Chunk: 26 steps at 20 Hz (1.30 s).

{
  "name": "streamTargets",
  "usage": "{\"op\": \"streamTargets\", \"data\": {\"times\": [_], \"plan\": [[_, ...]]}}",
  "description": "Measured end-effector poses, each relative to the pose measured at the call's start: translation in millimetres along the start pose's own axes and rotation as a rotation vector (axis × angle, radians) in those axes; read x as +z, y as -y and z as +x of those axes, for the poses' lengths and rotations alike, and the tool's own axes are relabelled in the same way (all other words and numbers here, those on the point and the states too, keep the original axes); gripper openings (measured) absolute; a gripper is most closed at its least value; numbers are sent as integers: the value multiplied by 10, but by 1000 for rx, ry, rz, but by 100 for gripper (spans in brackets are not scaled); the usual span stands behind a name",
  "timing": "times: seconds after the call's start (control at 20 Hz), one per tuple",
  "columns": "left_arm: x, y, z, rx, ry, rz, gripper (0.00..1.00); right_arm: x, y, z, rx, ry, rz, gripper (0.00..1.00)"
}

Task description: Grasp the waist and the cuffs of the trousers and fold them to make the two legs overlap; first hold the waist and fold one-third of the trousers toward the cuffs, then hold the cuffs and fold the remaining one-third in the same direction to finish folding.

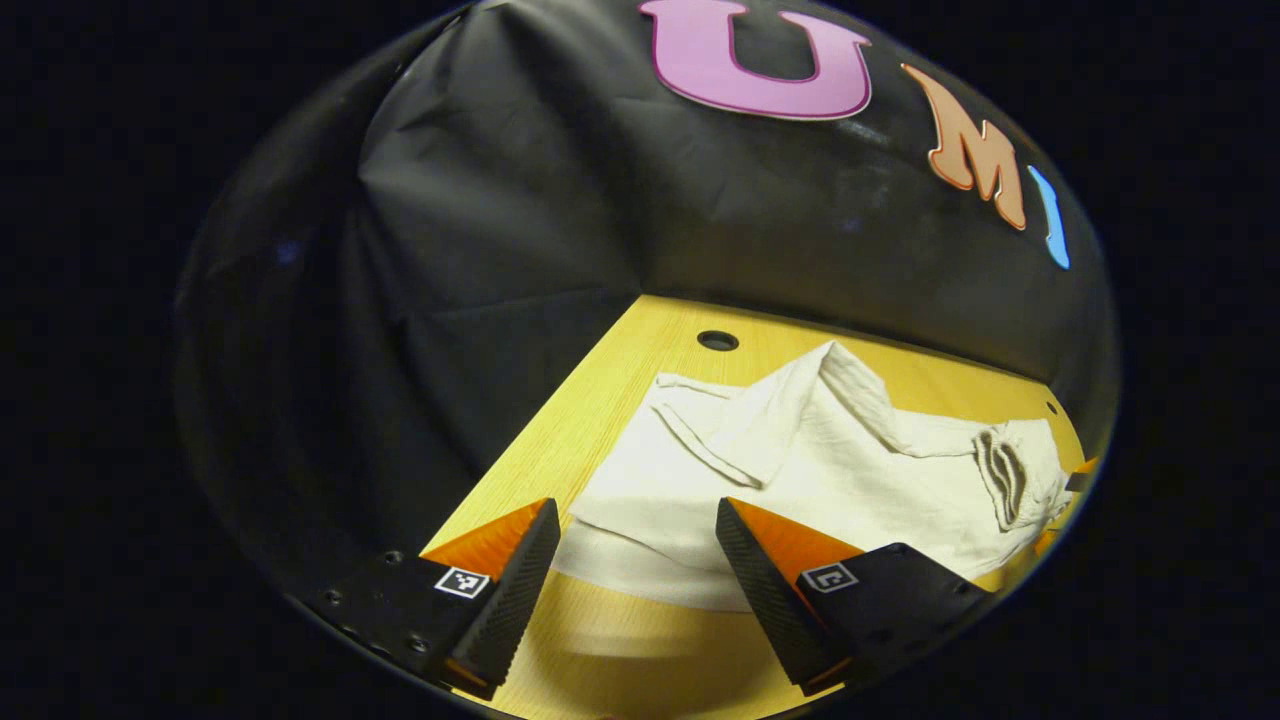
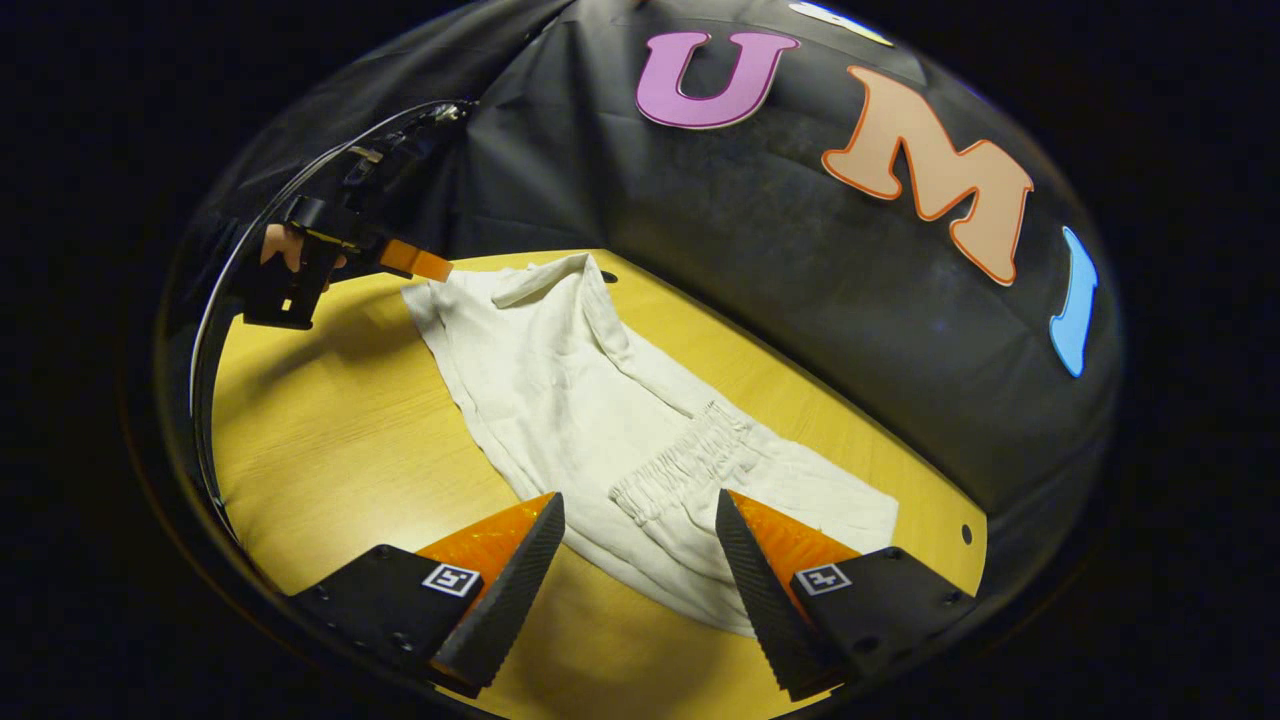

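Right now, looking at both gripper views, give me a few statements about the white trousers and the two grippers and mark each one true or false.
1. The white cloth trousers lie on a yellow wooden table. True.
2. The right gripper is shut on the waistband. False: its jaws stand open, above the elastic gathered waistband.
3. The left gripper is open. True, with the trousers' near edge between and beyond its fingers.
4. The trousers are folded into a neat, compact stack. False: they lie spread out and rumpled along the table.
5. The table has a round hole near the booth wall. True.
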<state>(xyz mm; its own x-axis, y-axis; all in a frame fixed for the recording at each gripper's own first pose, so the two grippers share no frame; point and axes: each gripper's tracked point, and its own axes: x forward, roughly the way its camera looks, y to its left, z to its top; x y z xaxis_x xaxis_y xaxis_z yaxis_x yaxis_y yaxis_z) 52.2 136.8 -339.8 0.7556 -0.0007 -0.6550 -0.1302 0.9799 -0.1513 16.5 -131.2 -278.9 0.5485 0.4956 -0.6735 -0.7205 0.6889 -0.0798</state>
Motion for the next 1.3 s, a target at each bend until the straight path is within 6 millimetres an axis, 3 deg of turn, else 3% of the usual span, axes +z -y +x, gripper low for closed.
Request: {"op": "streamTargets", "data": {"times": [0.25,0.55,0.65,0.7,0.75,0.9,1.0,1.1,1.2,1.3], "plan": [[-204,3,220,21,-71,26,96,-41,114,-69,-73,-27,58,100],[-162,15,230,17,-62,37,96,-162,436,-209,-151,-26,119,99],[-154,53,224,-2,-68,44,83,-232,489,-248,-165,-33,142,100],[-173,147,238,-17,-74,50,68,-265,519,-273,-174,-35,151,100],[-156,217,249,-41,-75,53,62,-292,554,-301,-179,-36,157,99],[-124,306,266,-55,-68,41,7,-366,630,-353,-184,-39,174,100],[-122,344,241,-55,-89,27,0,-365,689,-402,-187,-34,182,99],[-18,449,204,-66,-76,0,0,-369,761,-453,-195,-23,193,99],[202,559,104,-76,-30,5,0,-382,835,-526,-200,-13,212,98],[427,803,-16,-113,17,17,0,-406,891,-580,-203,-5,224,100]]}}
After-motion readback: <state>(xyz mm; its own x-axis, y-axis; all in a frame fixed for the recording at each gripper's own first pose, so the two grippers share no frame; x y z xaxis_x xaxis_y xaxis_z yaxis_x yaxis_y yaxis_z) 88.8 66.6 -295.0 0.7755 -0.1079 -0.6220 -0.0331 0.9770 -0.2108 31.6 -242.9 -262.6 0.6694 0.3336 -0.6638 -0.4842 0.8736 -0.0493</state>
